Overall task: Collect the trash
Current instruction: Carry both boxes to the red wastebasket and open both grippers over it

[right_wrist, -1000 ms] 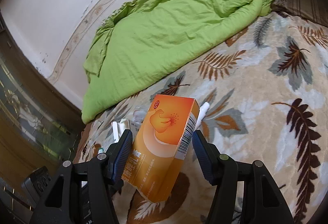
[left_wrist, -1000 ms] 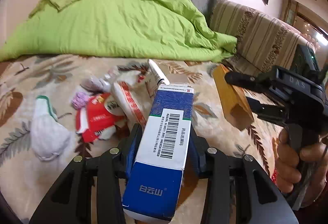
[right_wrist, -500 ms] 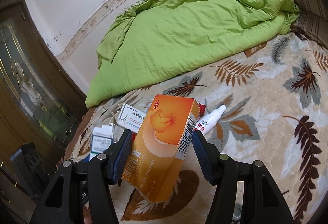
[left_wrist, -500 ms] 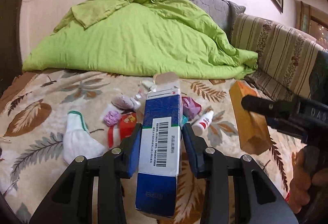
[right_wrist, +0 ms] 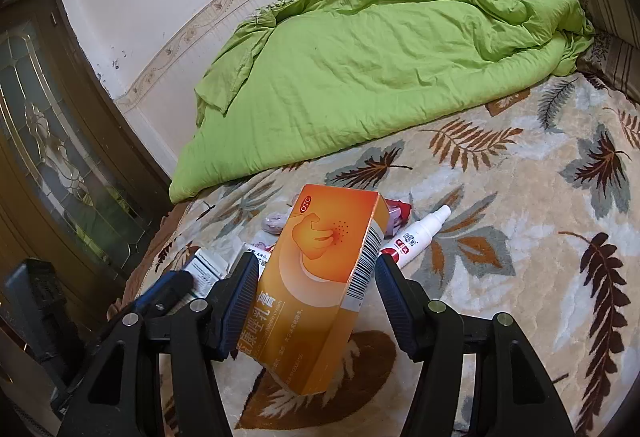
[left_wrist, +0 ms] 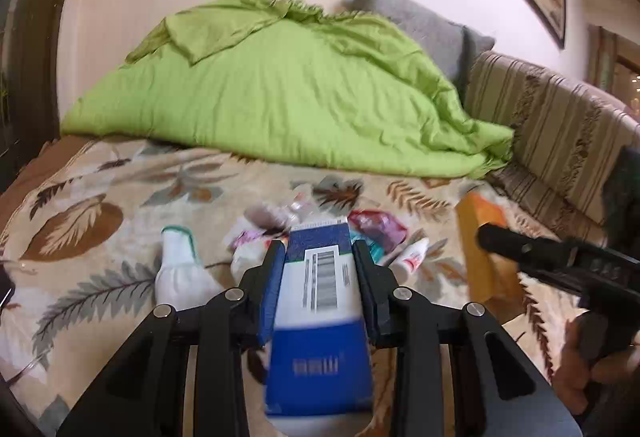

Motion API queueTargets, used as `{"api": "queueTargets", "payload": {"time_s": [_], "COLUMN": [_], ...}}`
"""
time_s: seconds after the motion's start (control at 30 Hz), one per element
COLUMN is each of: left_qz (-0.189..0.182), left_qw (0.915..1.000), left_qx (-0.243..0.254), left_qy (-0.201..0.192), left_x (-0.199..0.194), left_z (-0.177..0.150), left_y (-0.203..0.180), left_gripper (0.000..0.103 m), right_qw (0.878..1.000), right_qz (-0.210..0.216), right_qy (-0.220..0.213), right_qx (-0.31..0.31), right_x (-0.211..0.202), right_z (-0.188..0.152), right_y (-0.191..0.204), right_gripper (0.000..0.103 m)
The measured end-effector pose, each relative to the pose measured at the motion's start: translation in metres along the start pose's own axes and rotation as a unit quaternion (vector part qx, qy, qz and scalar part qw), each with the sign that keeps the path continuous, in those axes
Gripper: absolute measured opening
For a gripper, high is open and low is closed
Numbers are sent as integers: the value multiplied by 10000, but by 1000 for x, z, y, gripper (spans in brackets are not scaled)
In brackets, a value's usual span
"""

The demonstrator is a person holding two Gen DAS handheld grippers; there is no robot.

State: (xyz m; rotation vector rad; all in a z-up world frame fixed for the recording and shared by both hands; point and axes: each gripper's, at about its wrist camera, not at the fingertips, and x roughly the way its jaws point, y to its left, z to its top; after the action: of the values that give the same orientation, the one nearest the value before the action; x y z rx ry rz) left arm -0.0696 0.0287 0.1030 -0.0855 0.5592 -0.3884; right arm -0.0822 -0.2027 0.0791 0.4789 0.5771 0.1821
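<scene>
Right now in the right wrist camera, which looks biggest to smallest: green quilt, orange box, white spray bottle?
1. Green quilt
2. Orange box, enlarged by nearness to the camera
3. White spray bottle

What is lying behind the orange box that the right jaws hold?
Behind the orange box, a white spray bottle, a red wrapper and a pinkish wrapper lie on the leaf-patterned blanket. The box hides anything directly behind it.

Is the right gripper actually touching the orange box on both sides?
Cannot tell. In the right wrist view the left finger presses the orange box, but bedspread shows between the box and the other finger. The right gripper looks one-sided.
</scene>
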Motion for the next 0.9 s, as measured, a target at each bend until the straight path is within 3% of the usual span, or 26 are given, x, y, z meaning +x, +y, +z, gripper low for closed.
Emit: {"api": "queueTargets", "payload": {"time_s": [0.2,0.3,0.43,0.57,0.9], "left_qz": [72,-25,190,174,-212], "left_qw": [9981,9994,9989,9997,9993], "left_qx": [-126,-271,-37,75,297], "left_qy": [595,228,-420,-181,-111], "left_x": [18,3,-21,-11,-14], "left_z": [-11,-7,-1,-3,-8], "left_y": [7,11,5,-2,-25], "left_gripper": [33,33,33,33,33], "right_qw": [10000,10000,9999,9998,9999], "right_qz": [21,32,39,54,16], "right_qy": [39,-8,-87,-40,-123], "right_qx": [13,-7,-136,-161,-11], "right_x": [2,0,-3,-2,-19], "right_z": [-1,-1,-1,-3,-7], "right_y": [0,1,5,7,7], "right_gripper": [65,65,65,65,65]}}
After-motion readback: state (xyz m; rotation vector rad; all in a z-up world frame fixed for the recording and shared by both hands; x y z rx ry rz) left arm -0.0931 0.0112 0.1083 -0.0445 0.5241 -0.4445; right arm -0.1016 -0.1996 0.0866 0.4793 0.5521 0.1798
